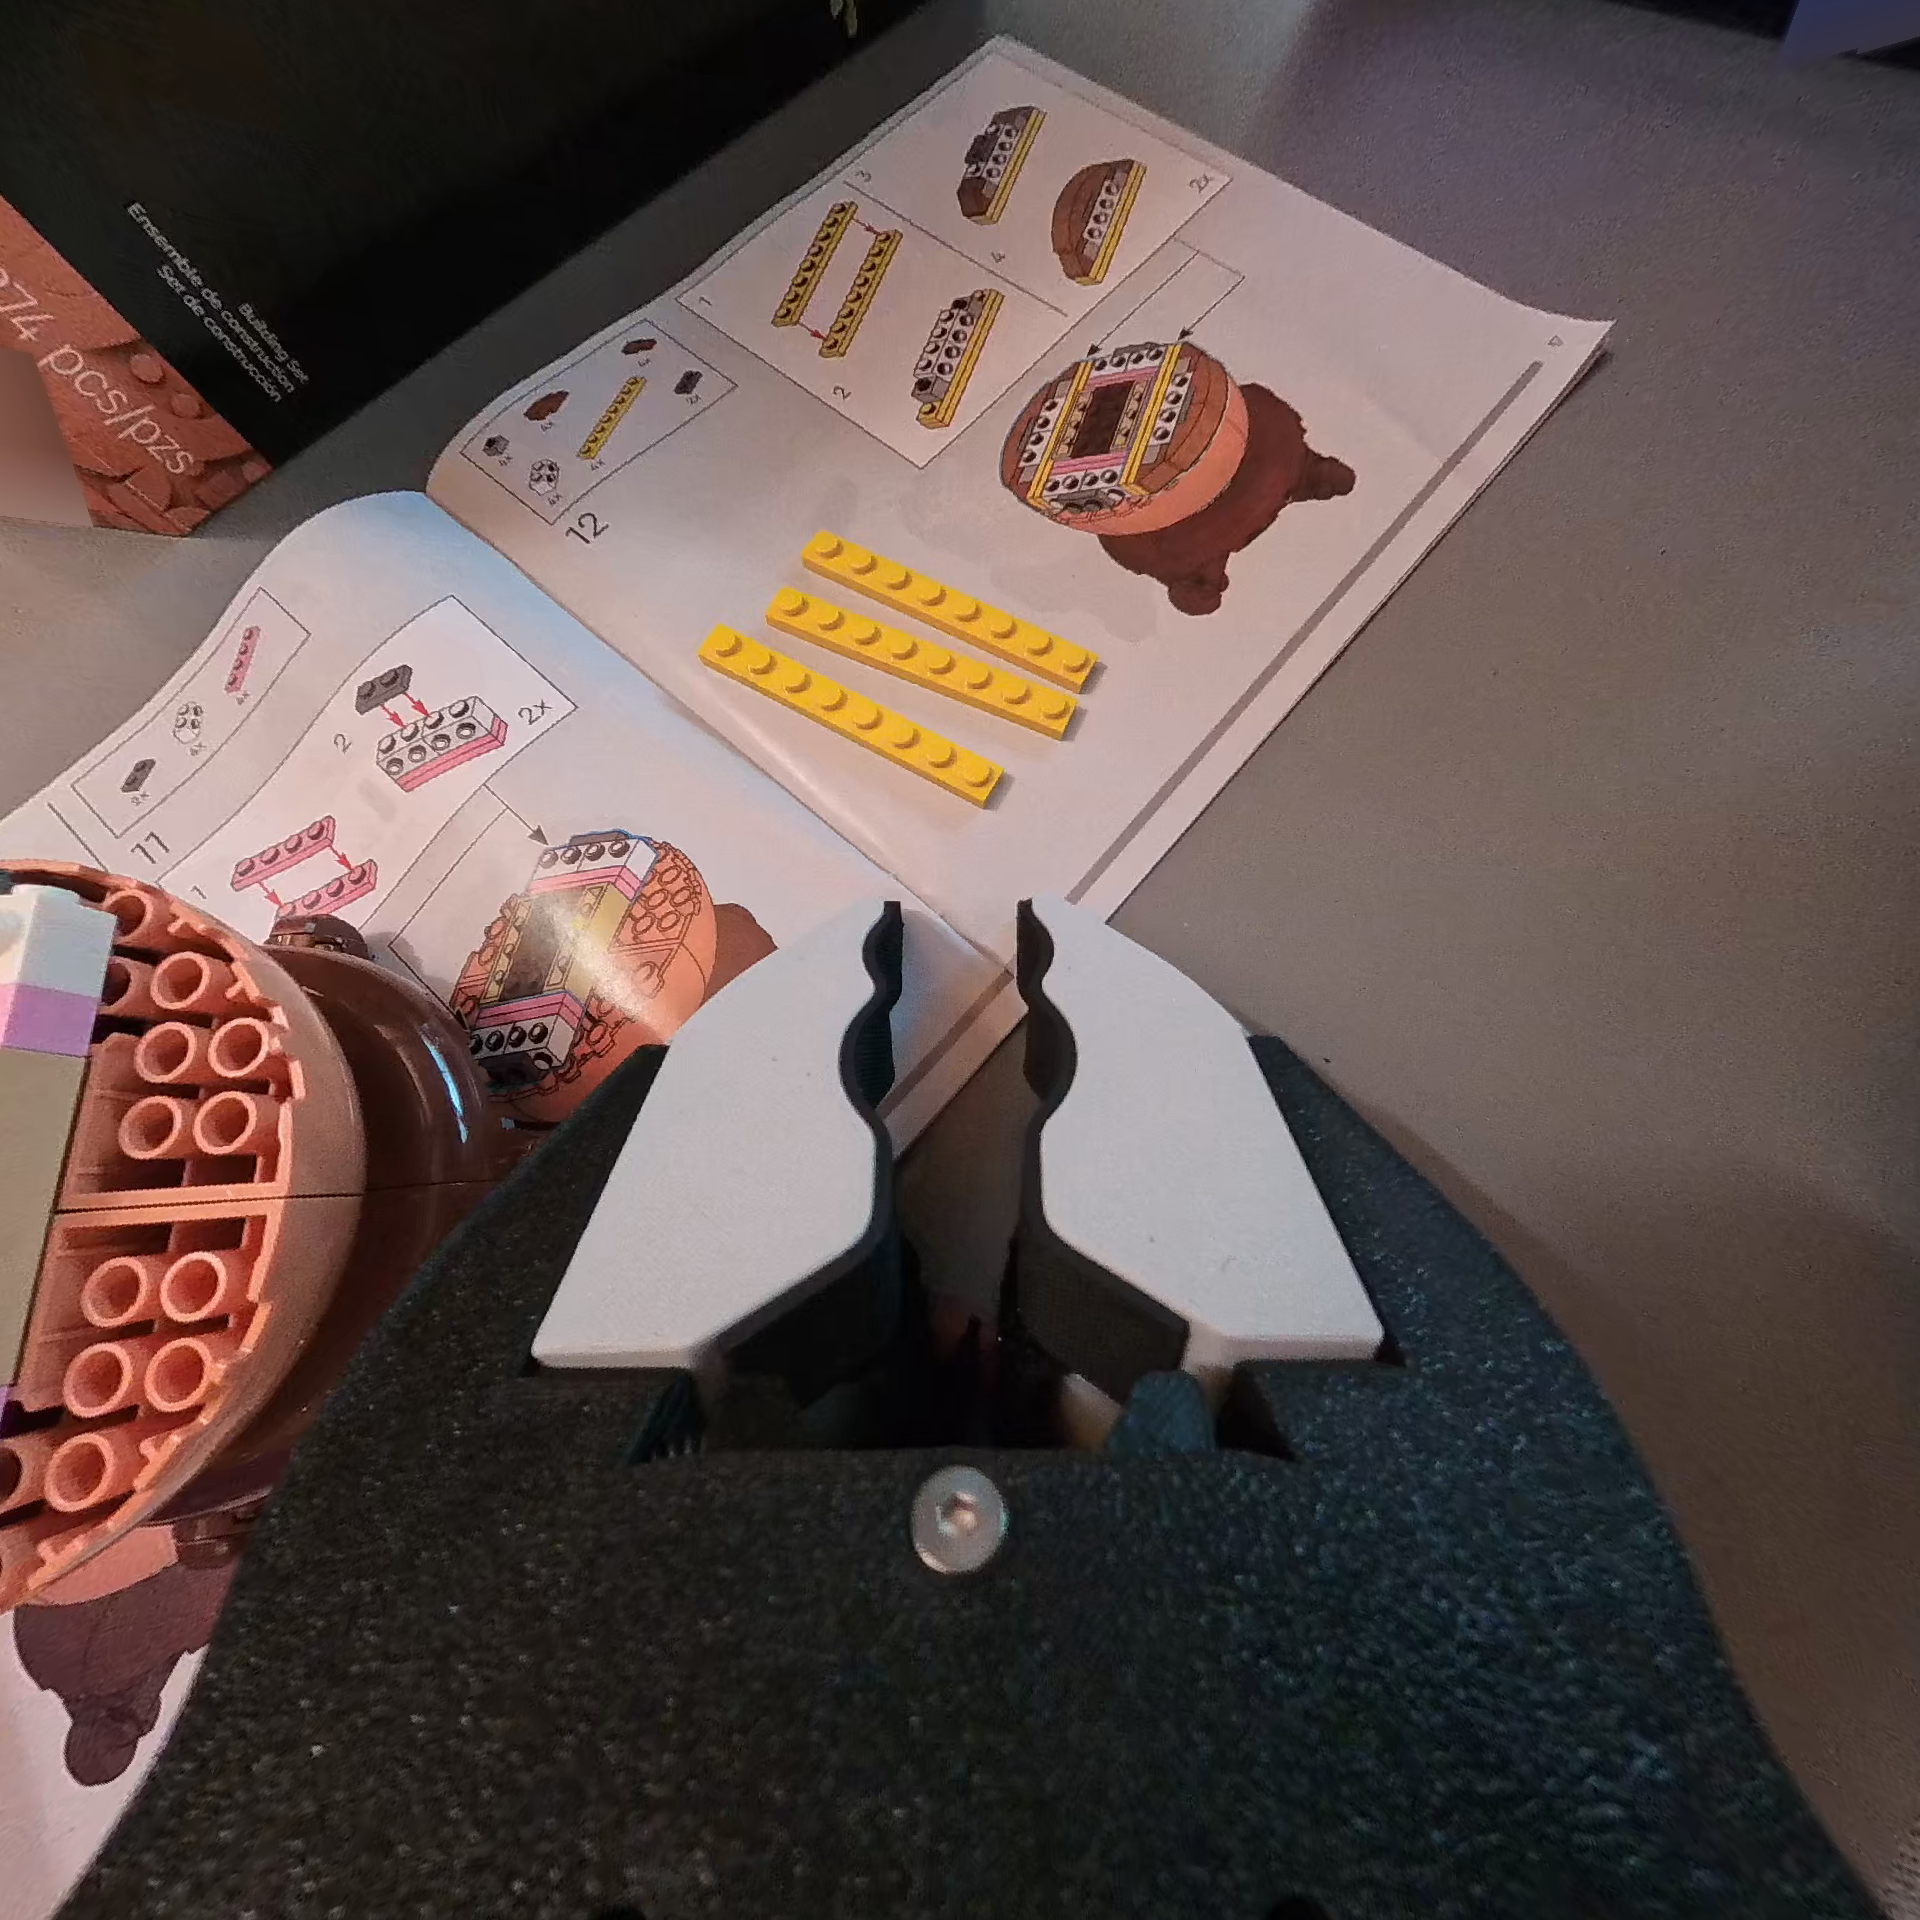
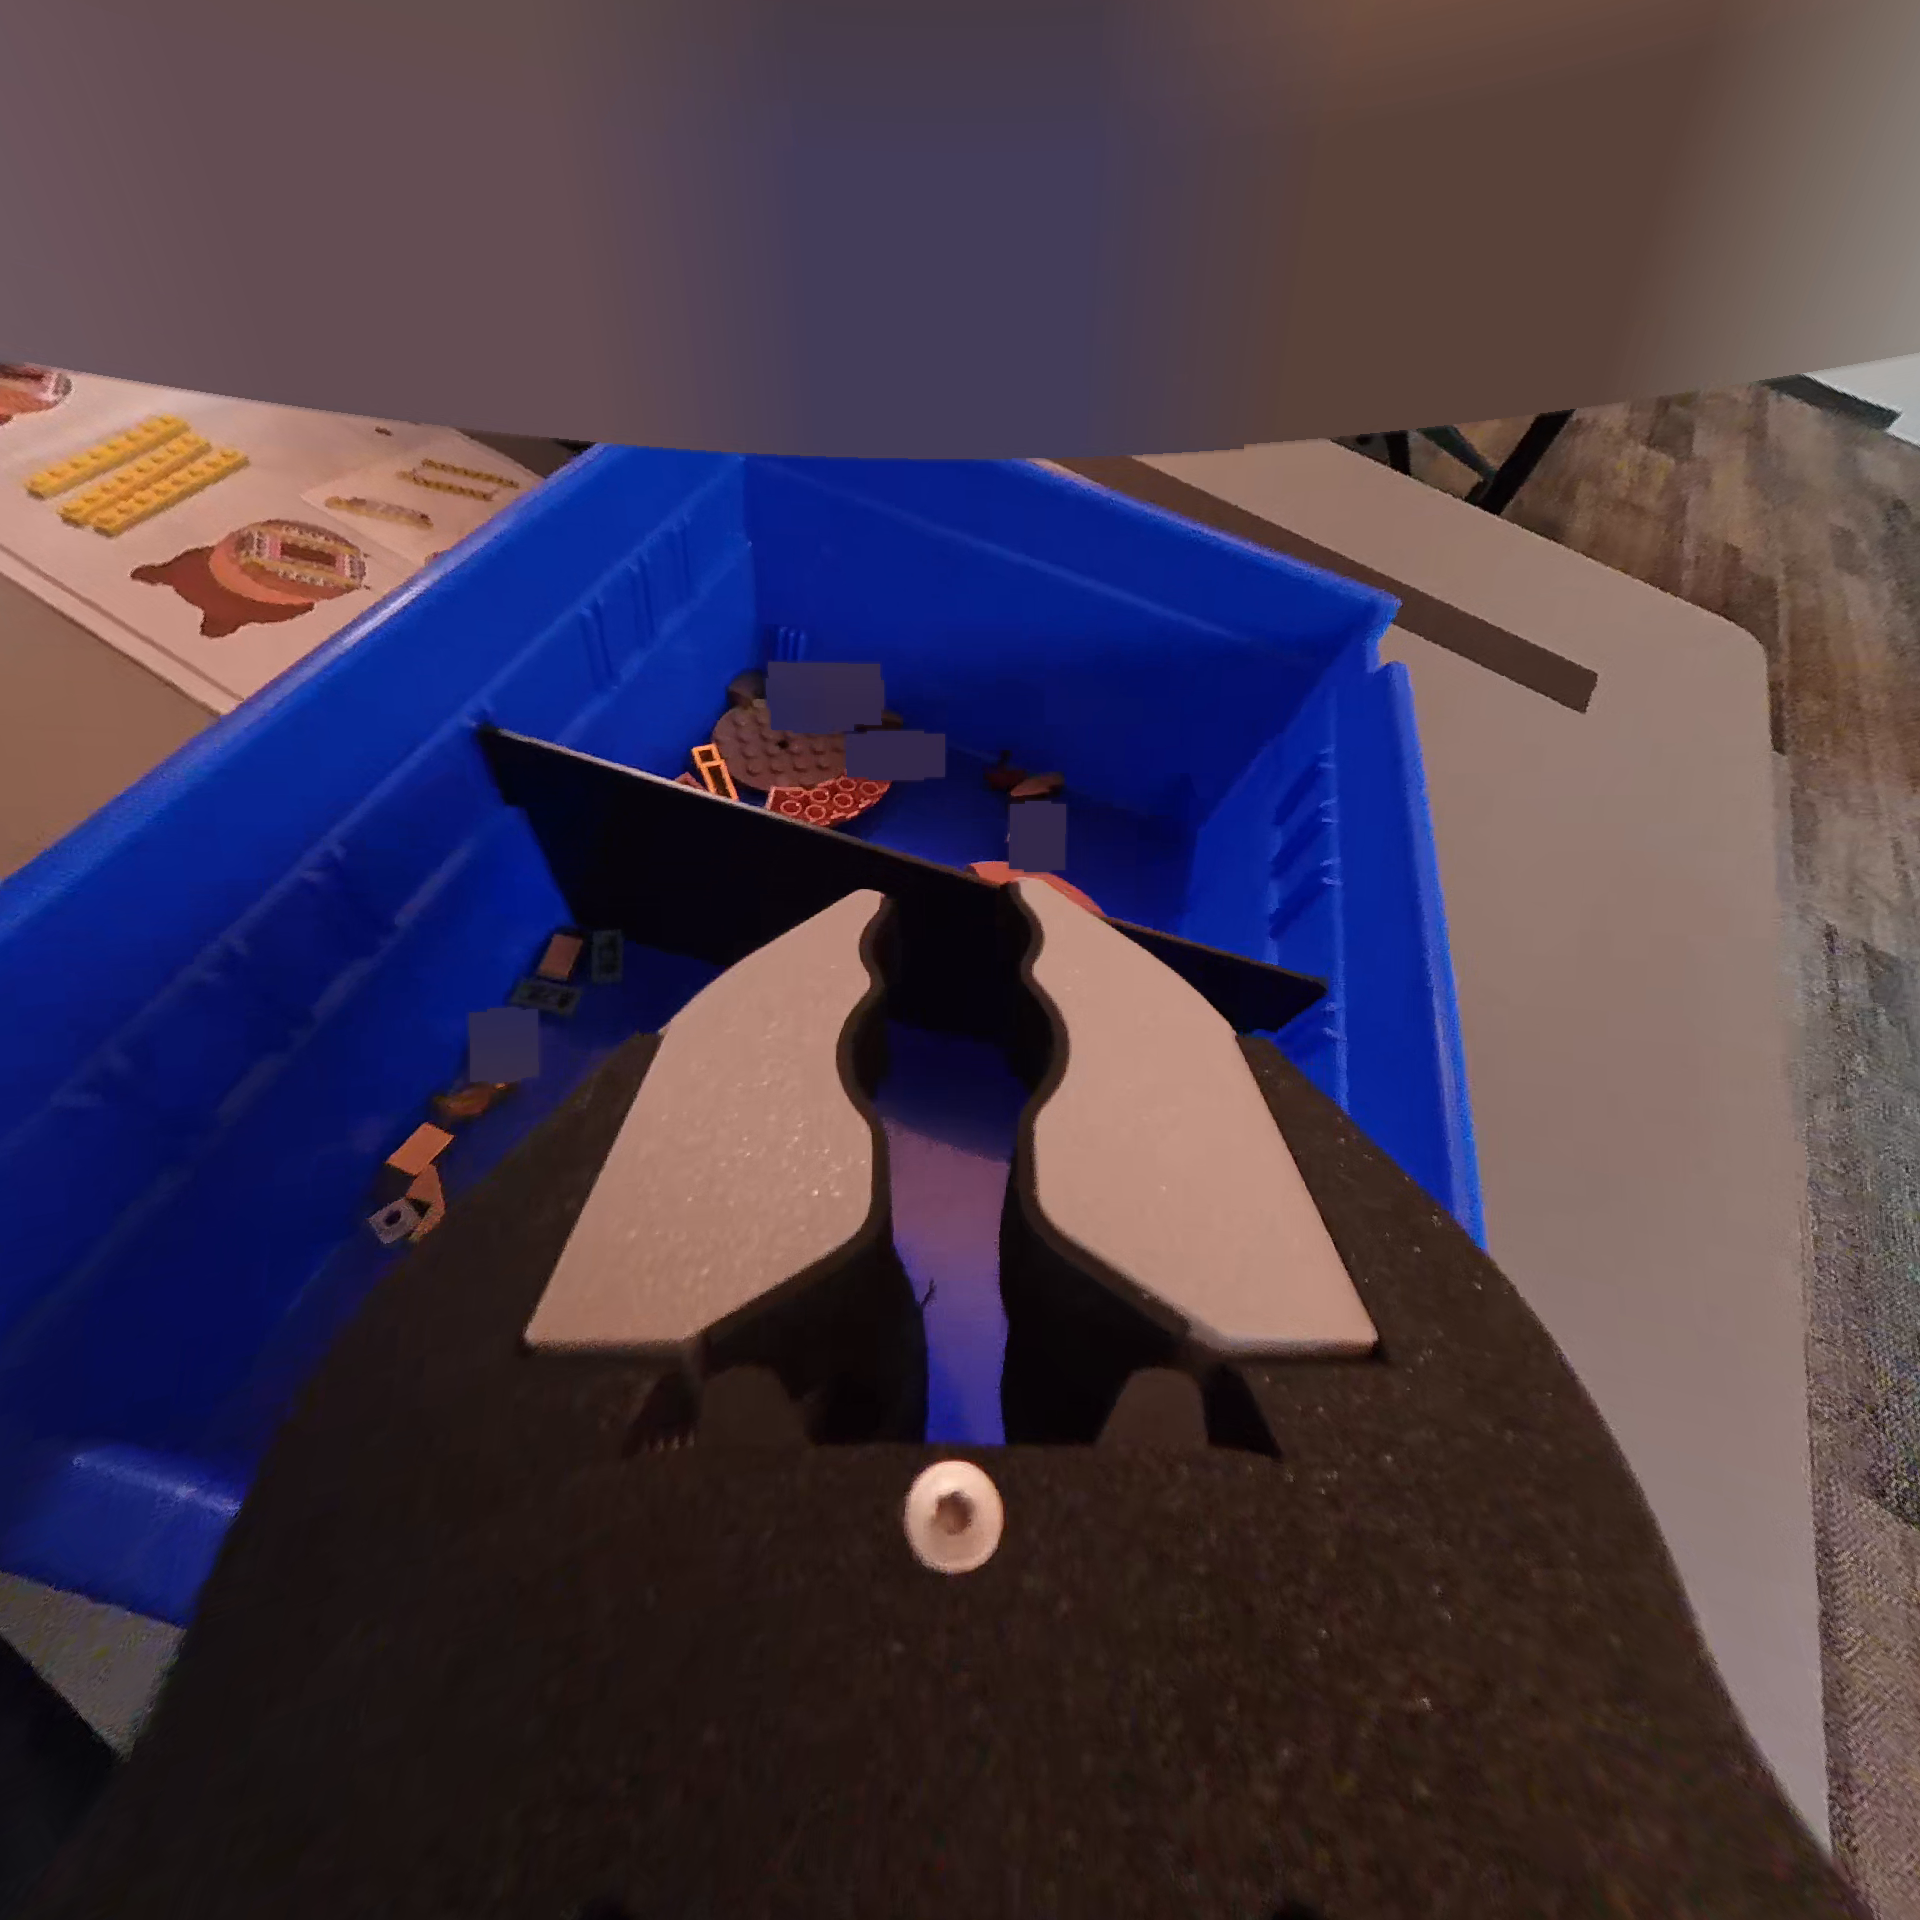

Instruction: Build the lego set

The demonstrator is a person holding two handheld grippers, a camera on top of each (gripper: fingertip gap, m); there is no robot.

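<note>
- The left gripper [image 1: 956,920] hangs low over a smooth, matte grey table [image 1: 1558,935]; its pale, wavy-edged fingers [image 1: 748,1164] stand a little apart with nothing between them, in a grainy black body.
- Just left of it sits the partly built lego model [image 1: 177,1195], a rounded salmon-and-brown shell showing rows of hollow tubes, resting on the open instruction booklet [image 1: 1247,499].
- Farther on, three long yellow plates [image 1: 899,665] with studs lie side by side on the booklet's right page, close but not touching.
- Beyond the booklet stands the dark set box [image 1: 208,260].
- The right gripper [image 2: 945,904] hovers over a blue ribbed plastic bin [image 2: 260,883], fingers [image 2: 727,1153] likewise parted and empty.
- A thin black divider [image 2: 727,842] crosses the bin; small tan and grey pieces [image 2: 416,1184] lie in the near compartment, round studded plates [image 2: 800,769] in the far one.
- Right of the table's rounded corner lies mottled, wood-grained floor [image 2: 1849,831].
</note>
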